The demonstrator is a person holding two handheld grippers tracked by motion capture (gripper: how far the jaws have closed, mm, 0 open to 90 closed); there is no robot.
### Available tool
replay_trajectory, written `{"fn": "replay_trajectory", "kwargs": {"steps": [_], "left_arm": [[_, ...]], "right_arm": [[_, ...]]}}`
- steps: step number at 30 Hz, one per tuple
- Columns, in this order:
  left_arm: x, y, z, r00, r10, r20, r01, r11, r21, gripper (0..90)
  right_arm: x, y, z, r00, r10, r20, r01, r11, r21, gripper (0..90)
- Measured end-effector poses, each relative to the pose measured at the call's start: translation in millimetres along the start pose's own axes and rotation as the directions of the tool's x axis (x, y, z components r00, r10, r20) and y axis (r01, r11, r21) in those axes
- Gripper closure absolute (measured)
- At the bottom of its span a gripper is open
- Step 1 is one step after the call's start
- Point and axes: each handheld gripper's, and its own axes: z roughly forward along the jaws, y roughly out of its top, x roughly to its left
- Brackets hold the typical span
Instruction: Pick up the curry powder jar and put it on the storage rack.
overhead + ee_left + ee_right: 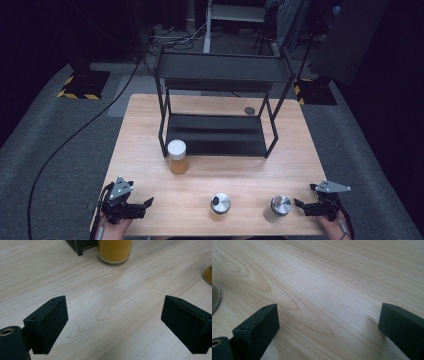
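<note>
A jar of orange powder with a white lid (177, 156) stands on the wooden table (150, 115), just in front of the black shelf rack (216, 132). Two smaller jars with metal lids stand near the front edge, one in the middle (220, 204) and one to its right (277, 207). My left gripper (145, 205) is at the front left corner, open, with bare wood between its jaws (113, 322). The orange jar (114, 250) shows ahead of it in the left gripper view. My right gripper (300, 205) rests open at the front right, beside the right metal-lidded jar (215, 298).
The black two-level rack takes up the back half of the table. A small dark disc (249, 110) lies on the table behind it. Grey carpet, cables and stands with yellow-black bases (82, 84) surround the table.
</note>
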Motion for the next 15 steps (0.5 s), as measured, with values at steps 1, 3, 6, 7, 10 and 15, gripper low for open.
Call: {"fn": "replay_trajectory", "kwargs": {"steps": [1, 3, 6, 7, 10, 15], "left_arm": [[-0.1, 2.7, -0.6, 1.0, 0.0, 0.005, 0.0, 1.0, 0.002, 7.4], [-0.9, 7.5, -1.4, 0.9999, 0.003, 0.011, -0.003, 1.0, 0.006, 7.4], [-2.0, 14.0, -2.3, 0.9997, 0.015, 0.017, -0.015, 0.9999, 0.003, 7.5], [-2.3, 16.0, -2.7, 0.9997, 0.015, 0.016, -0.016, 0.9999, 0.005, 7.6], [-1.3, 22.1, -3.4, 0.9996, 0.022, 0.017, -0.022, 0.9998, 0.0, 7.6], [1.1, 31.5, -1.9, 0.9993, 0.027, 0.026, -0.027, 0.9995, -0.017, 7.6]], "right_arm": [[0.0, 0.0, 0.0, 1.0, 0.0, 0.0, 0.0, 1.0, 0.0, 3.3], [0.1, 0.0, 0.0, 1.0, 0.001, 0.0, -0.001, 1.0, 0.0, 3.3], [0.2, 0.0, 0.0, 1.0, 0.001, 0.001, -0.001, 1.0, 0.0, 3.3], [0.4, 0.1, 0.1, 1.0, 0.002, 0.001, -0.002, 1.0, 0.0, 3.3], [0.5, 0.1, 0.1, 1.0, 0.002, 0.002, -0.002, 1.0, 0.0, 3.3], [0.8, 0.4, 0.4, 1.0, 0.005, 0.003, -0.005, 1.0, 0.0, 3.3]]}}
